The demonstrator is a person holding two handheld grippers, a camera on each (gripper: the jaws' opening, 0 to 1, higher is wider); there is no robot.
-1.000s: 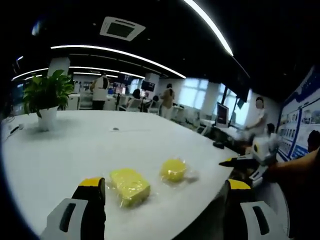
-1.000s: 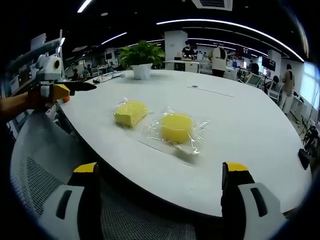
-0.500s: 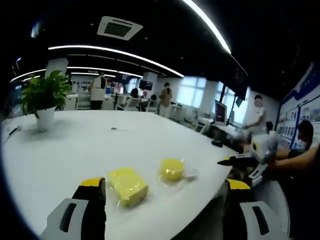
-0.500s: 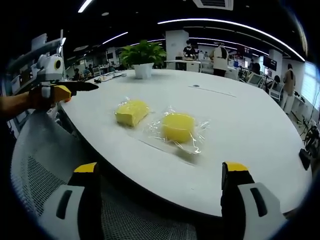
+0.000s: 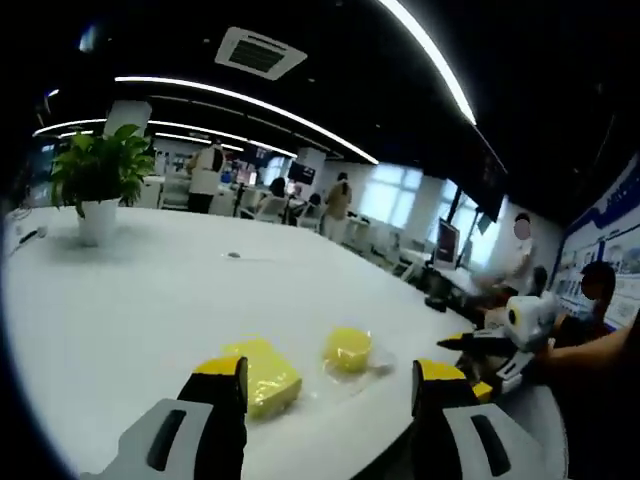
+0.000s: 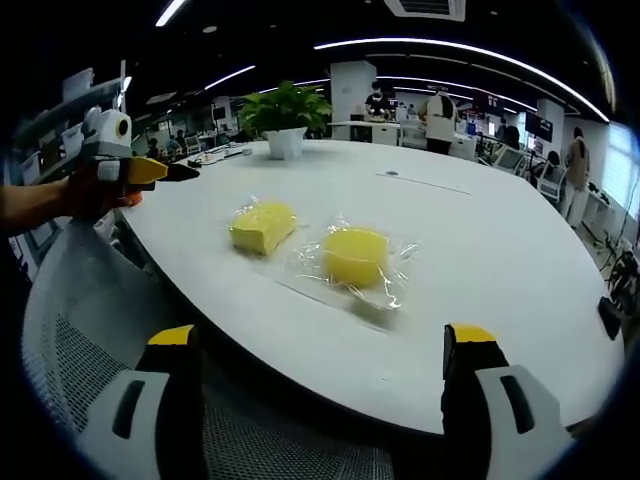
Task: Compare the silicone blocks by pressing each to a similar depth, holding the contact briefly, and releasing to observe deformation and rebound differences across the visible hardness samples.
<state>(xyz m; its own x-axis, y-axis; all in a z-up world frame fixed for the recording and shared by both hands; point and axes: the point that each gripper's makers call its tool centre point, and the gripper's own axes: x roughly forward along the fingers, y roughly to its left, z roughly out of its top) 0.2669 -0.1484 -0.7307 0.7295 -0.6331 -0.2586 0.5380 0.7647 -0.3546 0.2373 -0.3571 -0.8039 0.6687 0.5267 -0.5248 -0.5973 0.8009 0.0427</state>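
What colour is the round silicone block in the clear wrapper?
Yellow. The round silicone block shows best in the right gripper view, inside its clear wrapper.

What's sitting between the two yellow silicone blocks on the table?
Only clear wrapping and bare white table lie between the rectangular block and the round block, as the right gripper view shows.

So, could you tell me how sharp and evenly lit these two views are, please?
Left gripper view: soft and slightly blurred, bright windows washing out the far side, yellow blocks hazy. Right gripper view: sharper, glare glinting off the plastic wrap, ceiling strips bent by the fisheye.
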